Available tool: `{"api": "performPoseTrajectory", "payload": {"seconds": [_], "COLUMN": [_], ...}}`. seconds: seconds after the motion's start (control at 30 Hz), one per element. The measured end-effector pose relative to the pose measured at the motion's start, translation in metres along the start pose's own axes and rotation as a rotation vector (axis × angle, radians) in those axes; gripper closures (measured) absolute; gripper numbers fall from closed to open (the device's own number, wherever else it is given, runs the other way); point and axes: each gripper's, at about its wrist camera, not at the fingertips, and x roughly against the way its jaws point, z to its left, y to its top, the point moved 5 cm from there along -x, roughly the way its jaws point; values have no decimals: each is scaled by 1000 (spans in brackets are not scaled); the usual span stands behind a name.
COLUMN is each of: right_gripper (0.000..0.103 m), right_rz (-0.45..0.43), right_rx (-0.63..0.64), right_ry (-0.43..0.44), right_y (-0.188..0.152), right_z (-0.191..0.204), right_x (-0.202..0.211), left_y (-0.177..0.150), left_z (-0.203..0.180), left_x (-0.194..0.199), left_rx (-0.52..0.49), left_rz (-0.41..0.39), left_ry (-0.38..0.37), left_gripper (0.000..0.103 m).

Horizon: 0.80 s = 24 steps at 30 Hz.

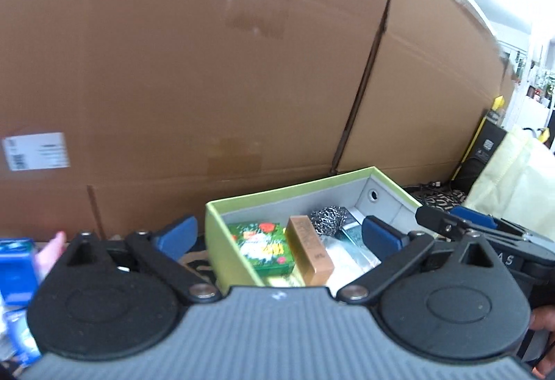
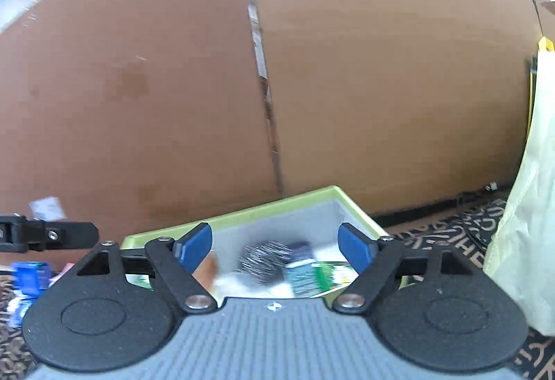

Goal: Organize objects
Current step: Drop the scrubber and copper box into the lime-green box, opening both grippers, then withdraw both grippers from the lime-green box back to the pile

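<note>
Both hands empty over lime-green cardboard box [image 1: 216, 217]; left gripper [image 1: 279, 238] and right gripper [image 2: 275, 243] fingers wide; probably between items, next fetch blue packet [image 1: 15, 267].

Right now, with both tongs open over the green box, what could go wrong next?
1. The light green cardboard box is crowded: the green floral packet, tan carton and steel-wool scourer lie packed together, so a grasp might catch two.
2. The left tongs and right tongs hover close together and could collide.
</note>
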Motion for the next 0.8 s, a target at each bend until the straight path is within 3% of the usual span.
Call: {"api": "performPoseTrajectory", "payload": {"seconds": [0.2, 0.4, 0.67, 0.8], "right_gripper": [15, 13, 13, 13], "right_rz": [-48, -33, 109, 180], "right_rx": [6, 34, 140, 175], "right_ry": [95, 150, 229, 268], "right_y": [-9, -33, -101, -132], "right_z": [39, 75, 132, 161], "right_x": [53, 86, 81, 75], "left_y": [-20, -58, -123, -140], "left_z": [20, 48, 102, 131], "left_x": [62, 116, 141, 144], "left_rx": [43, 27, 147, 210], "left_rz": [-16, -9, 83, 105], "left_ry": [17, 135, 209, 260], "left_gripper": [0, 0, 0, 0]}}
